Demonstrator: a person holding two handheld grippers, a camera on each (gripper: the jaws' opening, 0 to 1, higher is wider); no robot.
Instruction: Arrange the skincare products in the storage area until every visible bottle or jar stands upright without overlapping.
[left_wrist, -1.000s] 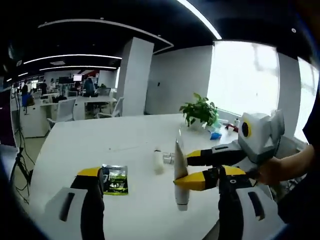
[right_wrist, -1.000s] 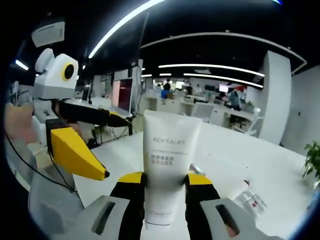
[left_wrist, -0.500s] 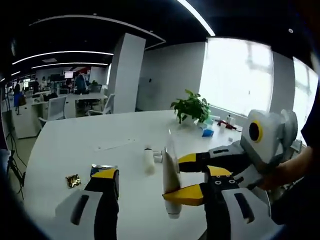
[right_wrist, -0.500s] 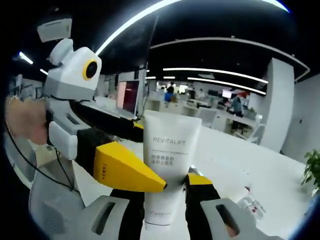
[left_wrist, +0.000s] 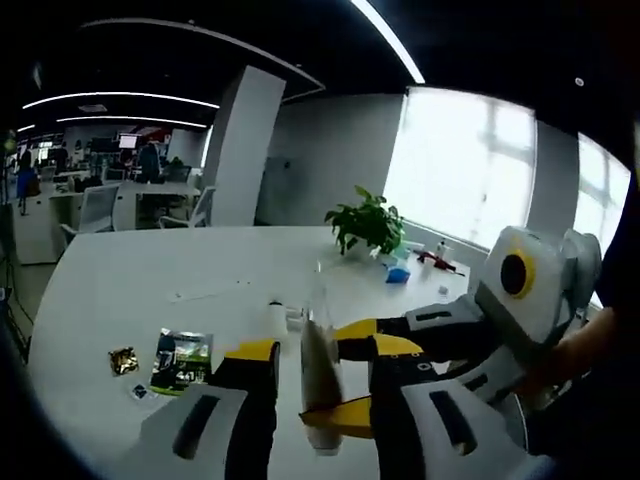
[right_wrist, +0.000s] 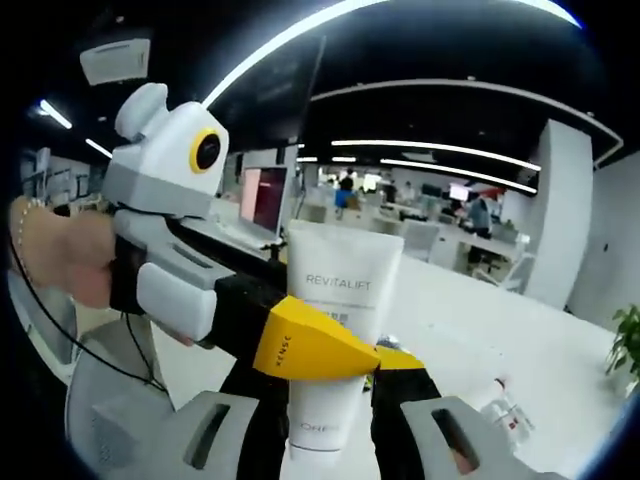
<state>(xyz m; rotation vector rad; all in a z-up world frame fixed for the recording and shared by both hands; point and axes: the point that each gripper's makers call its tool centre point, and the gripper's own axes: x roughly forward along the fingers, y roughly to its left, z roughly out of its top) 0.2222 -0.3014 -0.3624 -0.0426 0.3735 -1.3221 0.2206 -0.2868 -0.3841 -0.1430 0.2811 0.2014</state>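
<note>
A white tube marked REVITALIFT (right_wrist: 345, 285) stands upright between the pads of my right gripper (right_wrist: 332, 378), which is shut on its lower part. My left gripper (right_wrist: 320, 340) reaches in from the left, one yellow jaw across the tube's front and the other hidden behind it. In the left gripper view the tube (left_wrist: 318, 385) shows edge-on. My left gripper (left_wrist: 322, 350) is open, a jaw on each side of the tube with a small gap to it. The right gripper (left_wrist: 326, 378) grips it from the right.
All this is held above a large white table (left_wrist: 150, 290). On the table lie a green-black sachet (left_wrist: 180, 360), a small gold wrapper (left_wrist: 123, 360), a white bottle (left_wrist: 277, 318) on its side, a potted plant (left_wrist: 368, 222) and a clear bottle (right_wrist: 497, 395).
My left gripper has moved in on the tube and its jaws have narrowed on both sides of it. The right gripper still holds the tube upright.
</note>
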